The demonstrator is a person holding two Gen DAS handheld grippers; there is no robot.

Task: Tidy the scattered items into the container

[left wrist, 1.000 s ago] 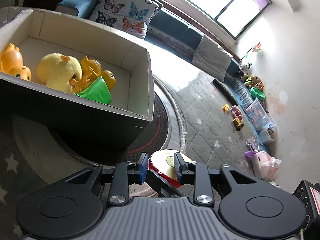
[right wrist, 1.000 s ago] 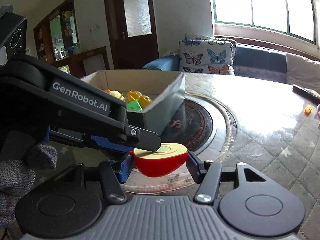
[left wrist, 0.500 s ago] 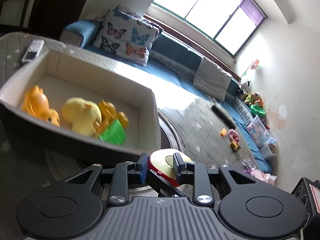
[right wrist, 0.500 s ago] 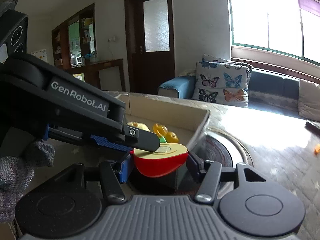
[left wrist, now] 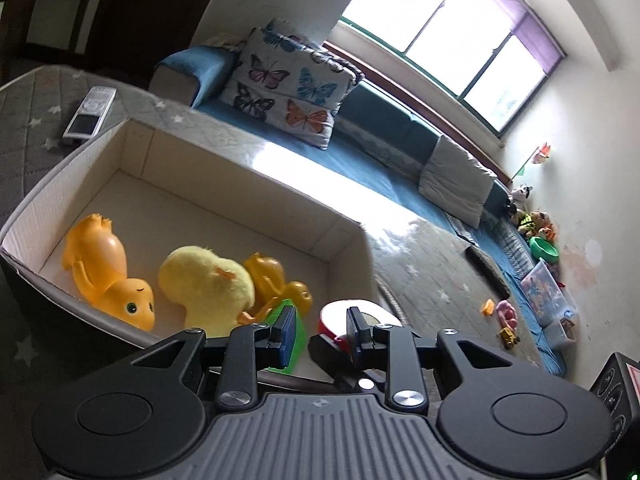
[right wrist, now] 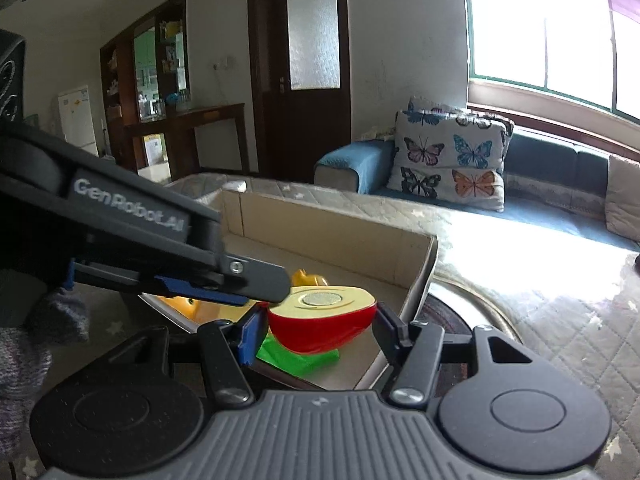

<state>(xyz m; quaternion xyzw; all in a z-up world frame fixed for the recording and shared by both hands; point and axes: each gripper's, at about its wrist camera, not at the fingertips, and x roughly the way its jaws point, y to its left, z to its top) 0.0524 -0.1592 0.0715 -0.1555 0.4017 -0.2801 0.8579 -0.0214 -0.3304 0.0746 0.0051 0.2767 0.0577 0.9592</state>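
My right gripper (right wrist: 318, 326) is shut on a red half apple (right wrist: 320, 320) with a cream cut face up, held over the near right corner of the cardboard box (right wrist: 420, 276). The apple also shows in the left wrist view (left wrist: 340, 316). My left gripper (left wrist: 320, 326) is open and empty, just left of the apple, above the box (left wrist: 240, 160). The box holds an orange duck (left wrist: 108, 268), a yellow plush chick (left wrist: 208, 284), a smaller orange duck (left wrist: 280, 280) and a green toy (right wrist: 300, 360).
A remote (left wrist: 90, 110) lies on the quilted table beyond the box. A round dark mat (right wrist: 452, 320) sits under the box's right side. Small toys (left wrist: 500, 316) lie at the far right. A sofa with butterfly pillows (right wrist: 448, 164) stands behind.
Both grippers rose and moved left over the box, the right one carrying the apple. The left gripper's jaws opened wider and no longer flank the apple.
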